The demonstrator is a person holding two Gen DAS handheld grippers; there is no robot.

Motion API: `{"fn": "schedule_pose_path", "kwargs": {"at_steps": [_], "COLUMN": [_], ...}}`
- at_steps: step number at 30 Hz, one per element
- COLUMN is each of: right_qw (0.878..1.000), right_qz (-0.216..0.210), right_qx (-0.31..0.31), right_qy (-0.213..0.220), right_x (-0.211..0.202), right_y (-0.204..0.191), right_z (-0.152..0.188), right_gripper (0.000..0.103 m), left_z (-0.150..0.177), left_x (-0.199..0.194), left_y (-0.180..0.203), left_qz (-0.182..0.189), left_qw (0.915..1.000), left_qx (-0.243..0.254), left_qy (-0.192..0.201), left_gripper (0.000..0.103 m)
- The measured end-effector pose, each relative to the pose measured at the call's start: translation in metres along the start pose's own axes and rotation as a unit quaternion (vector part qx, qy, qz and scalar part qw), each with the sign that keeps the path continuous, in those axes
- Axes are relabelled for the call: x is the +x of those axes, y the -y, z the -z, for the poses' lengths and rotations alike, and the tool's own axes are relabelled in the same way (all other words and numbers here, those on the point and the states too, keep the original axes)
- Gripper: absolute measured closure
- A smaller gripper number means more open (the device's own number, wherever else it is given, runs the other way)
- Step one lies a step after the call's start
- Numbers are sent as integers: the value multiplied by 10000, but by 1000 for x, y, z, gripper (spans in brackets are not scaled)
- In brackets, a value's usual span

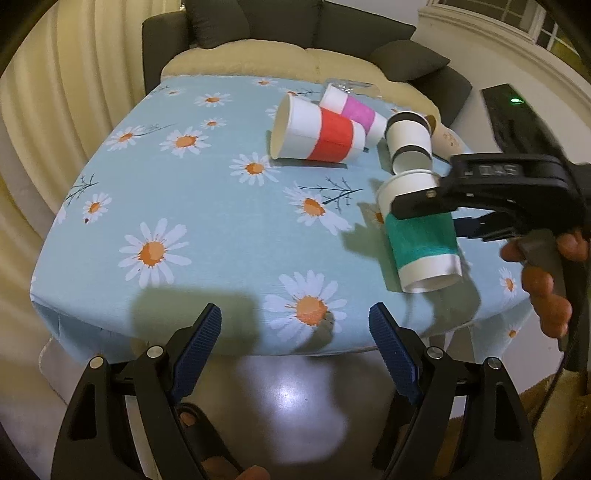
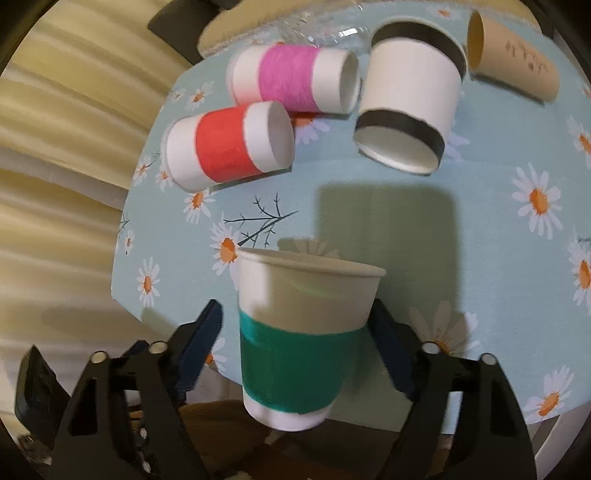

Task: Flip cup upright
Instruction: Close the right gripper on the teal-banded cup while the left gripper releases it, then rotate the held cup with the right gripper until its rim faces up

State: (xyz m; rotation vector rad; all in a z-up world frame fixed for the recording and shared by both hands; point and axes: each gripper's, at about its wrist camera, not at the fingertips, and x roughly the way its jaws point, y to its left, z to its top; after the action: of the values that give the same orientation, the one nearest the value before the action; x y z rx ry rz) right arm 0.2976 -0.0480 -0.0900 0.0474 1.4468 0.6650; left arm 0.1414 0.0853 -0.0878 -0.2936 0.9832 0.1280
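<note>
A white paper cup with a green band sits between the fingers of my right gripper, lifted off the daisy tablecloth, its mouth pointing away from the camera. In the left wrist view the same cup is tilted above the table's right side, held by the right gripper. My left gripper is open and empty at the table's near edge.
Other cups lie on their sides at the back: red-banded, pink-banded, black-banded and a brown one. A sofa stands behind the table.
</note>
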Motion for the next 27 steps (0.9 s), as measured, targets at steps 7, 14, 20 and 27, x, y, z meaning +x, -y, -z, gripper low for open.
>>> {"fn": "schedule_pose_path", "kwargs": {"at_steps": [7, 14, 20, 27], "right_qw": [9999, 9979, 9885, 9617], "right_qz": [27, -157, -408, -596], "right_qx": [-69, -552, -1124, -1735], "right_qy": [-76, 295, 925, 2034], "right_x": [8, -6, -28, -49], "right_y": [-2, -16, -27, -40], "right_z": [-1, 4, 17, 46], "right_gripper": [37, 37, 37, 37], "left_z": [1, -2, -2, -4], "left_x": [-4, -5, -7, -9], "left_y": [7, 4, 6, 8], "left_qz": [-152, -237, -237, -215], "left_qw": [9995, 9993, 9991, 9991], "left_qx": [228, 229, 238, 236], "left_qy": [126, 185, 240, 296], "left_gripper": [23, 23, 23, 23]}}
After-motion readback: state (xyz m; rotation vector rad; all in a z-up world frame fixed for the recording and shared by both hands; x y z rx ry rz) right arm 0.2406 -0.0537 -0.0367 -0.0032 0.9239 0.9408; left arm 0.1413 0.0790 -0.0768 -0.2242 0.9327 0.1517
